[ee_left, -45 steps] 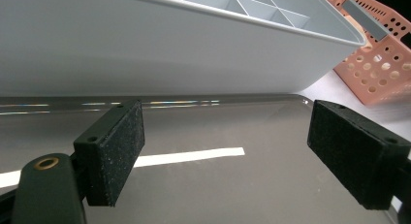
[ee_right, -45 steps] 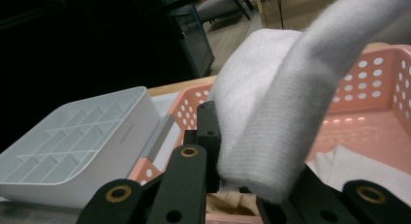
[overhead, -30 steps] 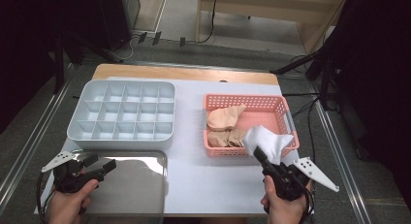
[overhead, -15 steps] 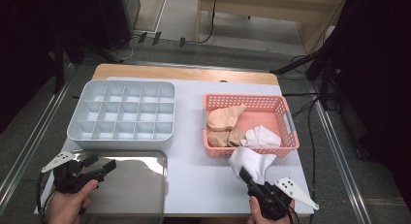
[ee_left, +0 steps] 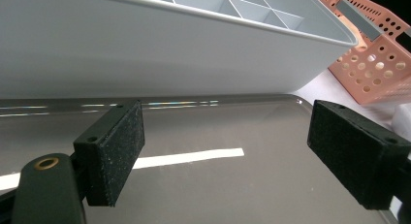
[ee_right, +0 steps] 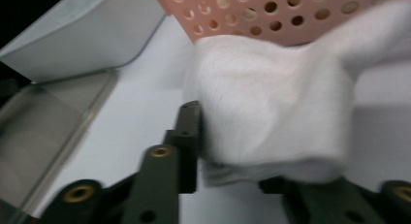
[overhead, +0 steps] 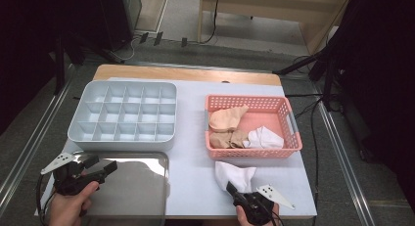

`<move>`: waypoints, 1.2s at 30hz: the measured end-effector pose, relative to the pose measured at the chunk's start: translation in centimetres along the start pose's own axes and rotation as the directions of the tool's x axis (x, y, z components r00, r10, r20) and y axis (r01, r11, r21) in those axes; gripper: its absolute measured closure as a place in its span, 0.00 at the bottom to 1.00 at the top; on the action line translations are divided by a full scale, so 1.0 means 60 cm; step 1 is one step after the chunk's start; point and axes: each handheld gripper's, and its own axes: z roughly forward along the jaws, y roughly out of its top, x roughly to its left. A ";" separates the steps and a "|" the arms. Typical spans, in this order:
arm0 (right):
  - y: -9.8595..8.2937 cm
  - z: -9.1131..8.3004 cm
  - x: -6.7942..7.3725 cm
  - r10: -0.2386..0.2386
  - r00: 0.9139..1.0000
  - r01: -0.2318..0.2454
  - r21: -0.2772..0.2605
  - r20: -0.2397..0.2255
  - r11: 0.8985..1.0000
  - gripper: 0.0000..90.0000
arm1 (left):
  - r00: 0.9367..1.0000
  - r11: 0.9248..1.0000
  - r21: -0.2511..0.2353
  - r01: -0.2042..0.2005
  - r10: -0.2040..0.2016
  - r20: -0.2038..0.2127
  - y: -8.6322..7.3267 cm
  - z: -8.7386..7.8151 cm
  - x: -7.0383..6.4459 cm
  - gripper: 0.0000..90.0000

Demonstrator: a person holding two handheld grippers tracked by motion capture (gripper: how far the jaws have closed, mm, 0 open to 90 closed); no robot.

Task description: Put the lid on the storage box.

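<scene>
A: Right gripper (overhead: 230, 188), jaws: closed on the near edge of a white sock (overhead: 235, 174). In the right gripper view the cloth bunches between the two black pads (ee_right: 190, 136) and spills over the far one.

B: Sock position?

A: On the white table (overhead: 195, 187), just in front of the pink basket (overhead: 252, 152), outside its near wall. Basket holds beige socks (overhead: 226, 119) and another white sock (overhead: 264, 138).

B: Left gripper (overhead: 110, 166)?

A: Jaws spread wide, nothing between them. The left gripper view shows both pads (ee_left: 114, 151) over the shiny metal tray (ee_left: 203, 185), clear of its surface as far as can be judged.

B: Surroundings?

A: Grey compartment tray (overhead: 122, 113) directly behind the metal tray, at the table's left; basket at the right, well apart from it. A person's hand grips each tool at the near table edge
</scene>
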 end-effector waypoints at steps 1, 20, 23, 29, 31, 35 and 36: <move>-0.001 0.001 -0.001 -0.006 1.000 0.006 0.006 0.010 1.000 0.67 | 1.000 1.000 -0.003 0.001 -0.001 -0.003 0.000 -0.001 0.000 0.16; 0.029 -0.076 -0.052 0.002 0.972 0.014 -0.064 0.233 0.998 0.22 | 1.000 1.000 -0.013 0.011 -0.011 -0.001 0.002 -0.004 0.004 0.16; 0.049 -0.084 -0.057 -0.004 0.966 0.027 -0.086 0.257 0.996 0.23 | 1.000 1.000 -0.013 0.011 -0.011 0.001 0.002 -0.004 0.005 0.16; 0.085 -0.092 -0.064 -0.016 0.961 0.052 -0.122 0.277 0.991 0.26 | 1.000 1.000 -0.007 0.012 -0.011 0.006 0.002 -0.003 0.004 0.16; 0.096 -0.092 -0.066 -0.022 0.960 0.059 -0.124 0.279 0.991 0.27 | 1.000 1.000 -0.010 0.012 -0.012 0.003 0.002 -0.003 0.005 0.16; 0.119 -0.087 -0.067 -0.043 0.958 0.080 -0.121 0.284 0.989 0.28 | 1.000 1.000 -0.016 0.011 -0.011 -0.004 0.002 -0.004 0.005 0.16; 0.125 -0.086 -0.066 -0.045 0.958 0.083 -0.121 0.284 0.989 0.28 | 1.000 1.000 -0.016 0.012 -0.012 -0.004 0.002 -0.003 0.005 0.16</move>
